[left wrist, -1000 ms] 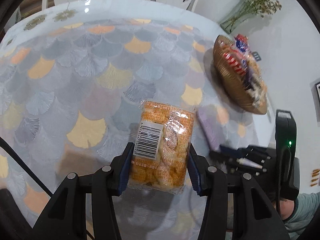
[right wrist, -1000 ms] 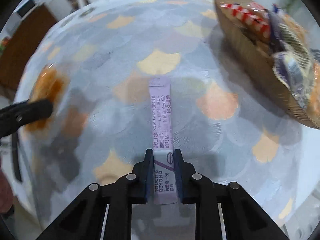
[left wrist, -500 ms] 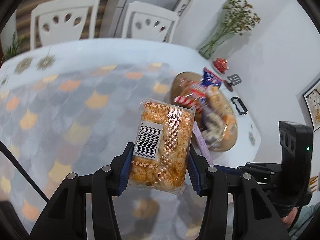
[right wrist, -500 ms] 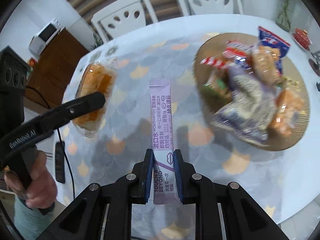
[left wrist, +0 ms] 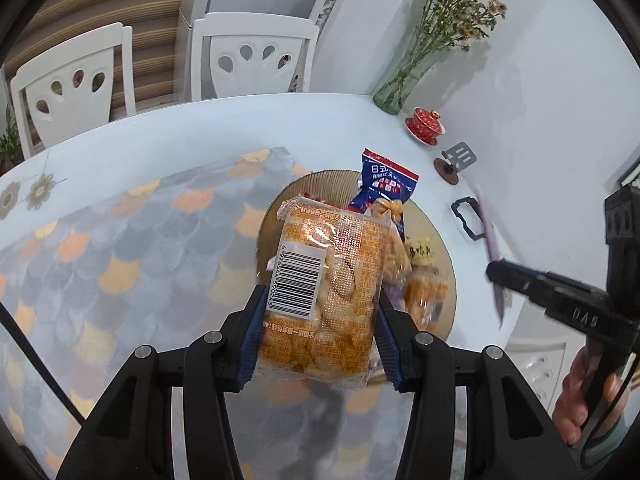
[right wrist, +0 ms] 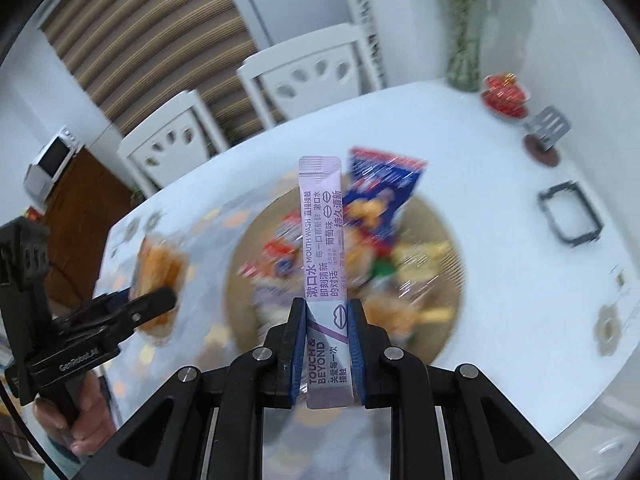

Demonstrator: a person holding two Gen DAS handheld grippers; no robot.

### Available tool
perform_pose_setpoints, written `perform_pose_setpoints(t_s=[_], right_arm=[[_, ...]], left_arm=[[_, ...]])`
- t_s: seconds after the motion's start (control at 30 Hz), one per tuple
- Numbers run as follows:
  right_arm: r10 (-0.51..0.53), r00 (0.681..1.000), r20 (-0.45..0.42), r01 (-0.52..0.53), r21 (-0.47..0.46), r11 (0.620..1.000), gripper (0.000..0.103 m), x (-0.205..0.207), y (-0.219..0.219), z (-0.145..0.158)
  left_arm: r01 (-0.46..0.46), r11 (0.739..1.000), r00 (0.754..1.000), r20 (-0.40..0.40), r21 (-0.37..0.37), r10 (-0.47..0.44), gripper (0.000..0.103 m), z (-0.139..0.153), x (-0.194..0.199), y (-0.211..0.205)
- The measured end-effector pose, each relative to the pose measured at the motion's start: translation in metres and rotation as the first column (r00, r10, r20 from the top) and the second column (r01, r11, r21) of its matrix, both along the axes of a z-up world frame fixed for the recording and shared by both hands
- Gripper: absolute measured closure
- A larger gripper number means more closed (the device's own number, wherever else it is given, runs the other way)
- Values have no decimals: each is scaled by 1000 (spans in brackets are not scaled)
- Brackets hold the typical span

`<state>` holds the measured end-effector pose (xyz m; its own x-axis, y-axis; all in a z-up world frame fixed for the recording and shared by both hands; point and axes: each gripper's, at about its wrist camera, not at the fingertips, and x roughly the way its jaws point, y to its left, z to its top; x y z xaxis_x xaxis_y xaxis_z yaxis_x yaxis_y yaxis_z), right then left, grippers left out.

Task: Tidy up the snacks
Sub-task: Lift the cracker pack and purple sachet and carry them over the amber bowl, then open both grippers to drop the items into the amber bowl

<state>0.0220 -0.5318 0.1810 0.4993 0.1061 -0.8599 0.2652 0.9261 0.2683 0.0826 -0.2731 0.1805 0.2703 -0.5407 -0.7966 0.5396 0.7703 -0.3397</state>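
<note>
My left gripper (left wrist: 318, 334) is shut on an orange cracker packet (left wrist: 328, 280) with a barcode label, held in the air over the near edge of the round woven tray (left wrist: 320, 188). The tray holds several snack bags, among them a blue packet (left wrist: 386, 184). My right gripper (right wrist: 328, 344) is shut on a purple stick sachet (right wrist: 322, 240), held upright above the same tray (right wrist: 444, 236). The right gripper also shows at the right of the left wrist view (left wrist: 552, 300); the left one with its packet shows at the left of the right wrist view (right wrist: 132, 312).
The table has a scale-patterned cloth (left wrist: 100, 264). A glass vase of dried flowers (left wrist: 404, 80), a red lidded cup (left wrist: 426, 124), a small stand (left wrist: 456, 160) and a black frame (left wrist: 470, 216) sit beyond the tray. Two white chairs (left wrist: 248, 56) stand behind the table.
Both grippers have risen from the table with their items and moved toward the tray. The views have tilted up, so the tray now lies directly below both items.
</note>
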Motion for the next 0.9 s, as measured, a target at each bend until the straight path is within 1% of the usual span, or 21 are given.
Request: perform_pose_setpoints(t_s=[0.07, 0.17, 0.23, 0.4, 0.47, 0.6, 0.63, 0.67, 0.7, 0.73, 0.77, 0.83, 0.9], right_arm=[[-6, 1000, -5, 6, -7, 1000, 84, 4, -21, 3], [-9, 1000, -14, 9, 18, 1000, 84, 16, -37, -3], [-4, 1000, -24, 5, 15, 1000, 84, 23, -40, -9], [43, 997, -56, -42, 19, 999, 84, 45, -44, -23], [67, 996, -62, -67, 4, 998, 84, 52, -43, -25], [118, 991, -62, -122, -60, 991, 84, 64, -39, -28], [131, 989, -66, -135, -68, 989, 84, 67, -38, -29], [149, 986, -80, -155, -73, 985, 83, 71, -37, -33], [162, 981, -104, -170, -74, 983, 76, 74, -36, -37], [165, 976, -145, -176, -73, 982, 72, 78, -38, -43], [139, 977, -160, -153, -74, 986, 72, 78, -42, -47], [94, 982, -162, -103, -50, 993, 70, 75, -49, -51], [75, 983, -166, -79, -20, 997, 70, 70, -54, -53]], left_arm=[[-1, 1000, 1000, 2, 7, 1, 56, -3, 5, -11], [4, 1000, 1000, -6, 10, -4, 56, -7, 8, -26], [10, 1000, 1000, -10, 19, -9, 56, -10, 8, -35], [14, 999, 1000, 16, 44, -15, 56, -10, 11, -52], [14, 999, 1000, 16, 49, -15, 56, -12, 14, -58], [13, 999, 1000, 28, 49, -14, 56, -14, 18, -66], [14, 999, 1000, 22, 45, -15, 55, -16, 19, -68], [14, 999, 1000, 9, 50, -14, 45, -19, 21, -70], [11, 998, 1000, -7, 59, -11, 34, -23, 22, -71], [2, 998, 1000, -21, 63, -1, 34, -26, 23, -70], [-5, 998, 1000, -26, 56, 7, 34, -28, 22, -68], [-20, 998, 999, -33, 63, 22, 30, -32, 21, -62], [-26, 998, 997, -65, 64, 30, 29, -37, 20, -52]])
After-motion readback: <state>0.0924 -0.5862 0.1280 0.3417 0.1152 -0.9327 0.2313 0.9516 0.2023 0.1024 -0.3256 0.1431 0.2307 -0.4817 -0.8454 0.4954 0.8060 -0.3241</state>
